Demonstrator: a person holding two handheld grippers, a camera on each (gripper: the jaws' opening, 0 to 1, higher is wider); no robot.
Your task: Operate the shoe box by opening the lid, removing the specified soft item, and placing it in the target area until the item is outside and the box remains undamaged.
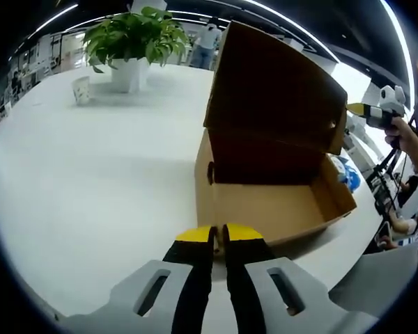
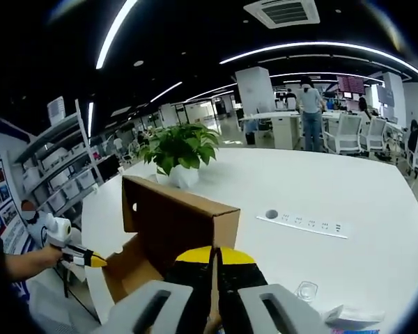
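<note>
The shoe box (image 1: 279,188) stands on the white bench (image 1: 90,181) with its lid (image 1: 272,90) raised upright, and the part of its interior on view looks bare; no soft item can be made out, though the near wall hides the bottom. In the left gripper view the left claw (image 1: 219,235) sits just short of the box, its yellow-tipped jaws pressed together on nothing. In the right gripper view the right claw (image 2: 215,259) is closed against the box's cardboard edge (image 2: 226,229); whether it pinches it is unclear. A potted plant (image 2: 180,149) stands beyond, a power strip (image 2: 304,225) lies well apart, and a clear cup (image 2: 306,291) sits near.
</note>
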